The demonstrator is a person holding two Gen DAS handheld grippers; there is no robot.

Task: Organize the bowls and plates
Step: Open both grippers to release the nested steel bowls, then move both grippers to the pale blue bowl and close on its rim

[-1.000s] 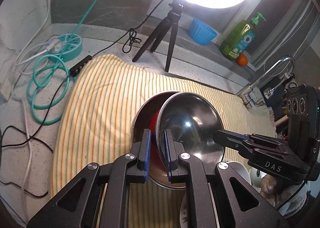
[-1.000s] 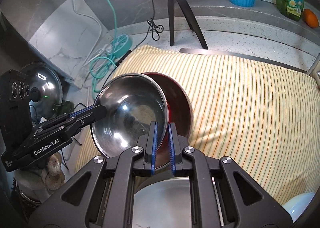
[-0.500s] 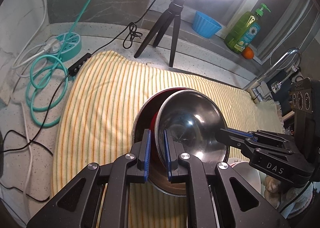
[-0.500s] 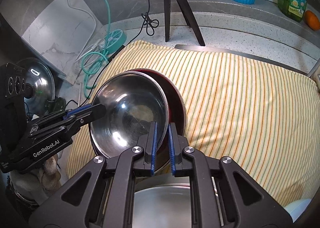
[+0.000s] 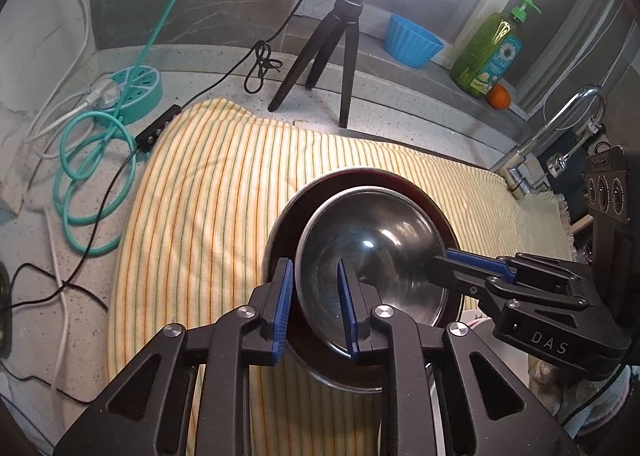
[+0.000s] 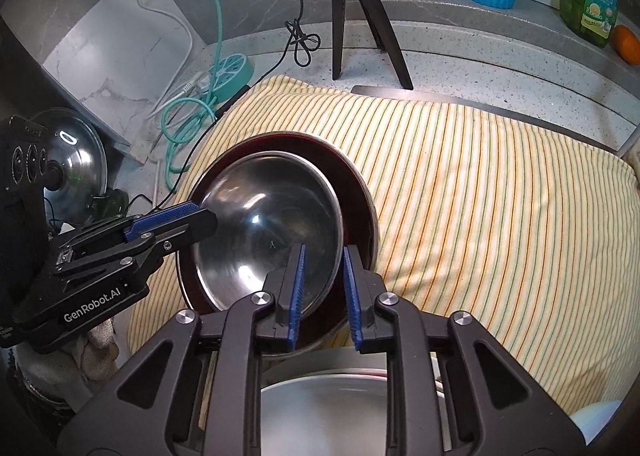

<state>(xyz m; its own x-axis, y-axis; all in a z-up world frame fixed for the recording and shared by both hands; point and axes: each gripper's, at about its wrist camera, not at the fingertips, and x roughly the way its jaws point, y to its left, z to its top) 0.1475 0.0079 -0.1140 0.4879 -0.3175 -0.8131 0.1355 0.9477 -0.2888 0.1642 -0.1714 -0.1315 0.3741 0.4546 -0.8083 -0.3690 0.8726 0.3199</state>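
A steel bowl (image 5: 372, 252) is sitting nested inside a larger red-lined bowl (image 6: 356, 191) on the striped towel (image 6: 480, 183) covering the worktop. The left gripper (image 5: 314, 306) and right gripper (image 6: 322, 292) are both standing apart, each straddling the steel bowl's rim.

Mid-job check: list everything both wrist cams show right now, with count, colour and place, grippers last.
steel bowl: 1, silver, nested in the red-lined bowl
red-lined bowl: 1, steel outside, on the towel
striped towel: 1, yellow, across the counter
steel plate: 1, silver, near edge below right gripper
tripod: 1, black, behind towel, carrying the ring light
blue cup: 1, on back ledge
soap bottle: 1, green, on ledge
orange: 1, beside bottle
power hub: 1, teal, far left
faucet: 1, chrome, right
pot lid: 1, steel, left
left gripper: open, astride steel bowl's rim
right gripper: open, astride opposite rim
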